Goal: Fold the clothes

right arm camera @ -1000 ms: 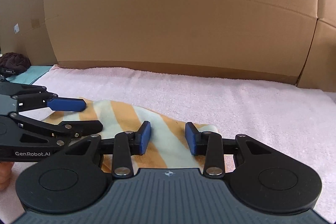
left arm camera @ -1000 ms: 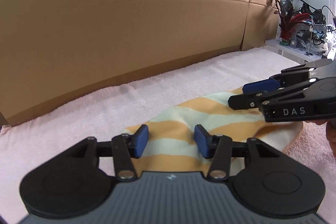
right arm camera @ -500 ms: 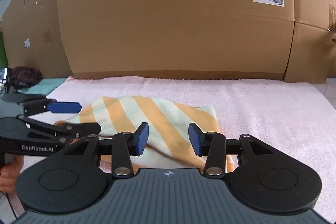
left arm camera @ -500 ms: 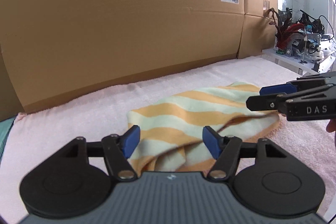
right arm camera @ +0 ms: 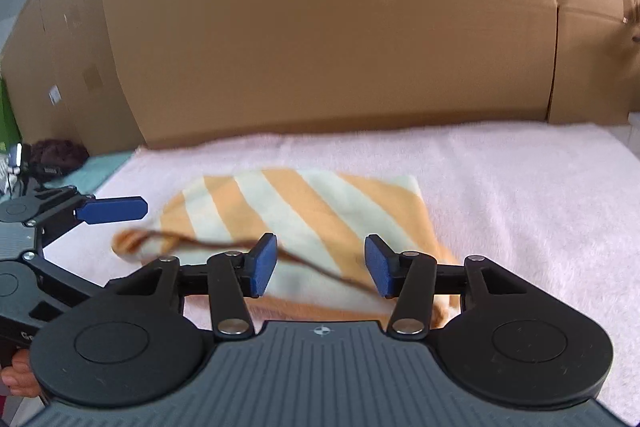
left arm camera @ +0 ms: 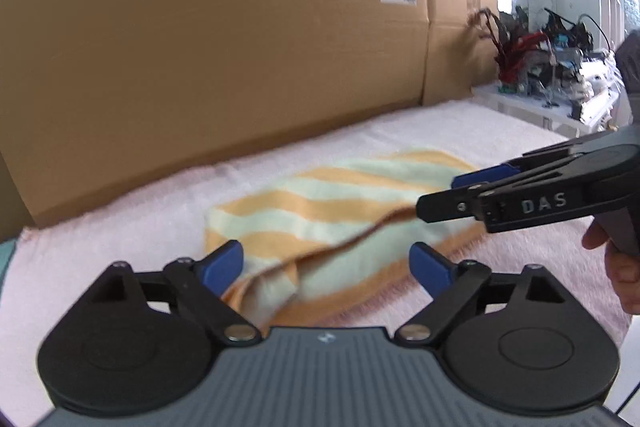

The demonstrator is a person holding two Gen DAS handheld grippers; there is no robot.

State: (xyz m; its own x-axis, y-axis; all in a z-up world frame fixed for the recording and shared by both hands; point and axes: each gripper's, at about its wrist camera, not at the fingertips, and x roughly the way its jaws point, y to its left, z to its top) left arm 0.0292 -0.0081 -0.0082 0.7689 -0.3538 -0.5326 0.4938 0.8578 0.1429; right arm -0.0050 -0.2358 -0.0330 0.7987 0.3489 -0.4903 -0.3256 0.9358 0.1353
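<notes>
A: Where is the striped cloth (left arm camera: 332,211) found?

B: It is laid on the pink towel (right arm camera: 520,187) that covers the table, folded over on itself, with a loose upper layer and a brown-edged hem raised along the near side. It is seen just ahead of both claws, its long axis running across from one to the other.

A: How are the claws held?

B: The left claw (left arm camera: 326,265) is spread wide, and nothing is pinched; the bunched near corner is seen between its pads, just forward of them. The right claw (right arm camera: 320,265) is likewise spread and empty, with the hem crossing the gap between its pads.

A: Which is nearer?

B: Each is set at its own end of the near edge; neither is clearly favoured. The cardboard boxes (right arm camera: 320,27) are stood behind, well apart from the cloth.

A: And the stage?

B: Either a finished fold just let go or a further fold about to be taken is fitted by this scene.
</notes>
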